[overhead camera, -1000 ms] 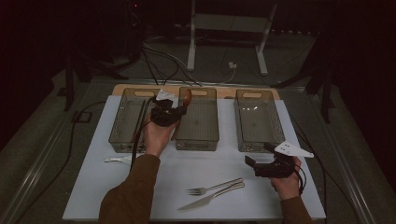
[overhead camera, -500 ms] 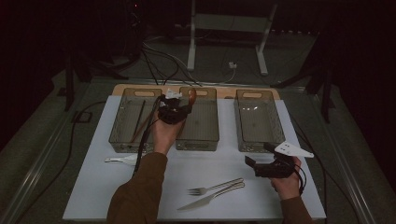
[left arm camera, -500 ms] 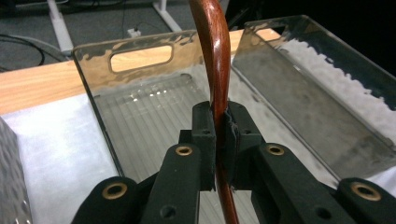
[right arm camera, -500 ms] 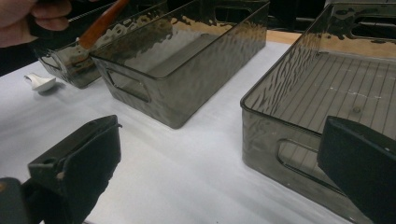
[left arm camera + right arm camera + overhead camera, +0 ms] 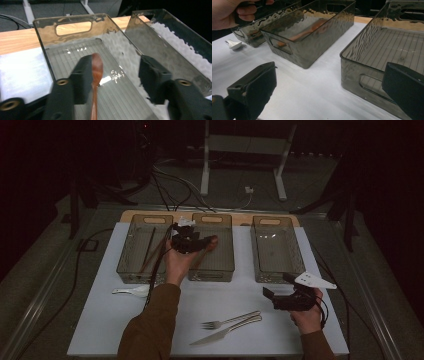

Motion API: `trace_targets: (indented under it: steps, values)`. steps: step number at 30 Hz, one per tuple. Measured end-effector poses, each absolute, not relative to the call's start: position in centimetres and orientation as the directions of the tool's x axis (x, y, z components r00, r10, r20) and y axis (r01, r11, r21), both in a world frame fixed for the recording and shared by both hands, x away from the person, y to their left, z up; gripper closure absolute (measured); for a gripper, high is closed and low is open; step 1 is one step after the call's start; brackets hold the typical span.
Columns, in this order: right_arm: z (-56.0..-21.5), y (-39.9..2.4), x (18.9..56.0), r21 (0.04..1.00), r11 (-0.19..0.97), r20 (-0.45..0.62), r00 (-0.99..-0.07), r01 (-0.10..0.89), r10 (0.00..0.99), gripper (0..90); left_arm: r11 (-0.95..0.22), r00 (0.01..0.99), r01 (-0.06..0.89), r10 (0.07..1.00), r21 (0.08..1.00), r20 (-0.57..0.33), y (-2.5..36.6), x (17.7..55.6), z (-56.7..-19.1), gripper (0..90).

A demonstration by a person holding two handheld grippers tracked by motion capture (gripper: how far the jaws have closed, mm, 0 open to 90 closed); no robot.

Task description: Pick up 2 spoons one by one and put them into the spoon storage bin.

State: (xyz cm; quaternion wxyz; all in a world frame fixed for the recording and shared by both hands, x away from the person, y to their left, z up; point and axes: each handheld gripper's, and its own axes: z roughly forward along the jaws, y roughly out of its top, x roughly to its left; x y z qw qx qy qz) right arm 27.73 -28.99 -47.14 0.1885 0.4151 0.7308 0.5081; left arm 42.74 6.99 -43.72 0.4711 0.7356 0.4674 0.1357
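In the left gripper view the wooden spoon is running off the picture's edge at 6 o'clock, its handle cut away. In the high view the left hand is covering part of the middle bin, and the bench is fading into a dark surround.

In the right gripper view the spoon is showing as a warped orange smear through the bin's wall.

**Wooden spoon over middle bin**

You see a reddish-brown wooden spoon, bowl end forward, handle running back, lying along one pad, other pad clear of it. It sits over the middle smoky clear bin, above its ribbed floor.
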Motion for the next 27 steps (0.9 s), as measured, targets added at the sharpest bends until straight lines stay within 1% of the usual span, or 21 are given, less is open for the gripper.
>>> trace_targets:
  steps: [1, 2, 4, 5, 7, 12, 15, 22, 27]
  values:
    - [-47.1, -29.0, 27.7, 0.899, 0.139, 0.146, -0.584, 0.415, 0.798, 0.0, -0.113, 0.531, 0.558, 0.81, 0.822, -0.249, 7.1, 42.7, -43.6, 35.5]
    - [-47.1, -29.0, 27.7, 0.899, 0.138, 0.147, -0.584, 0.415, 0.798, 0.0, -0.109, 0.536, 0.556, 0.805, 0.824, -0.256, 7.2, 42.6, -43.5, 36.1]
    - [-47.1, -29.0, 27.7, 0.899, 0.139, 0.147, -0.584, 0.416, 0.798, 0.0, -0.096, 0.548, 0.56, 0.788, 0.823, -0.281, 7.4, 42.5, -43.3, 32.0]
    - [-47.2, -29.0, 27.7, 0.899, 0.139, 0.147, -0.585, 0.415, 0.798, 0.0, -0.096, 0.549, 0.56, 0.787, 0.823, -0.282, 7.5, 42.5, -43.2, 26.5]
    - [-47.2, -29.0, 27.7, 0.899, 0.14, 0.146, -0.585, 0.415, 0.798, 0.0, -0.111, 0.555, 0.554, 0.788, 0.825, -0.267, 7.7, 42.2, -42.9, 18.5]
    - [-47.2, -29.1, 27.7, 0.899, 0.137, 0.148, -0.583, 0.416, 0.799, 0.0, -0.137, 0.589, 0.551, 0.762, 0.823, -0.268, 8.7, 41.7, -42.2, 3.2]
    - [-47.1, -29.1, 27.7, 0.899, 0.138, 0.147, -0.583, 0.415, 0.799, 0.0, -0.158, 0.604, 0.547, 0.754, 0.822, -0.257, 9.4, 41.2, -41.8, 0.8]
    - [-47.1, -29.1, 27.7, 0.9, 0.135, 0.148, -0.583, 0.415, 0.799, 0.0, -0.196, 0.645, 0.532, 0.724, 0.824, -0.244, 11.8, 39.8, -41.2, 0.6]
    - [-47.0, -29.2, 27.7, 0.9, 0.13, 0.151, -0.578, 0.416, 0.802, 0.0, -0.262, 0.672, 0.511, 0.716, 0.819, -0.19, 13.7, 38.3, -41.1, 0.7]
